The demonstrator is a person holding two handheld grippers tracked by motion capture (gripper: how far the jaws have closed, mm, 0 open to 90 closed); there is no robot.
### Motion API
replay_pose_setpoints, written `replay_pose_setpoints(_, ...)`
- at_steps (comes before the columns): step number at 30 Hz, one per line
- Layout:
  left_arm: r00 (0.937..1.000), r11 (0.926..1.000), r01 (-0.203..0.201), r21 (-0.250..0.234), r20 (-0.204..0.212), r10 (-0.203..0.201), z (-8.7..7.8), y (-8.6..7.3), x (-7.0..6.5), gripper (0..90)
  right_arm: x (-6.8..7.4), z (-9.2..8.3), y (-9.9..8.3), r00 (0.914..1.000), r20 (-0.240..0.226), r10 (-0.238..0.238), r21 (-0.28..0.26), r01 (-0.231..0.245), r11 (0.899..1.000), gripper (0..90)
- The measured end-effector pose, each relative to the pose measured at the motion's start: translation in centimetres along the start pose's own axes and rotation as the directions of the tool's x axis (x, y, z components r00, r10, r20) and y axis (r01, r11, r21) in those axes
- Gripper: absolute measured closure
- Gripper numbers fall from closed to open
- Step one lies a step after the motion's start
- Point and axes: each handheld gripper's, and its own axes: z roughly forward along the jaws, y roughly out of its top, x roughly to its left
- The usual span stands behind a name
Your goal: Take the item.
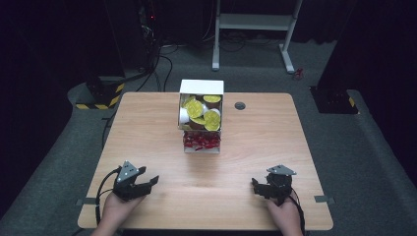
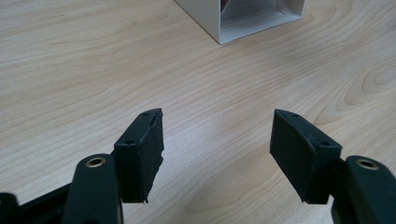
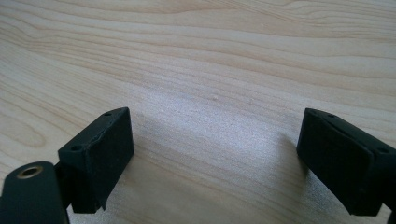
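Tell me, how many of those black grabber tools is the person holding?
2. The left gripper sits at the table's near left, the right gripper at its near right, one in each hand. Both have their jaws spread apart, holding nothing.

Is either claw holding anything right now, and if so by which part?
Nothing is held: the left claw and right claw are both open over bare table.
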Motion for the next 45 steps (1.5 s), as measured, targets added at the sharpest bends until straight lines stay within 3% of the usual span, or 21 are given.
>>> replay_pose_setpoints(3,0.9996,0.9995,0.026,-0.017,0.008,-0.026,0.3,0.3,-0.4,34.9,0.0,0.0,0.0,1.0000,0.000,0.000,0.000,0.000,1.000,10.8)
replay_pose_setpoints(7,0.9998,0.9995,0.016,-0.026,-0.007,-0.016,0.7,1.2,-1.1,34.8,0.0,0.0,0.0,1.0000,0.000,0.000,0.000,0.000,1.000,10.7)
replay_pose_setpoints(15,0.9984,0.9966,0.043,-0.070,-0.033,-0.045,0.9,3.6,-1.7,35.3,0.0,0.0,0.0,1.0000,-0.004,-0.003,0.000,0.003,1.000,10.6)
replay_pose_setpoints(20,0.9980,0.9961,0.036,-0.080,-0.050,-0.040,1.0,4.4,-1.9,35.7,-0.1,0.0,0.0,1.0000,-0.006,-0.003,0.003,0.003,1.000,10.1)
replay_pose_setpoints(25,0.9974,0.9944,0.053,-0.092,-0.044,-0.057,1.3,5.2,-2.0,36.2,-0.1,0.0,0.0,1.0000,-0.006,-0.005,0.002,0.005,1.000,10.1)
replay_pose_setpoints(39,0.9983,0.9919,0.056,-0.114,-0.010,-0.058,2.1,6.6,-1.7,36.6,0.0,0.0,0.0,0.9999,-0.010,-0.005,0.005,0.005,1.000,9.4)
replay_pose_setpoints(45,0.9994,0.9931,0.035,-0.112,0.006,-0.034,2.1,7.1,-2.0,36.6,0.0,0.0,0.0,1.0000,-0.010,0.000,0.007,0.001,1.000,9.3)
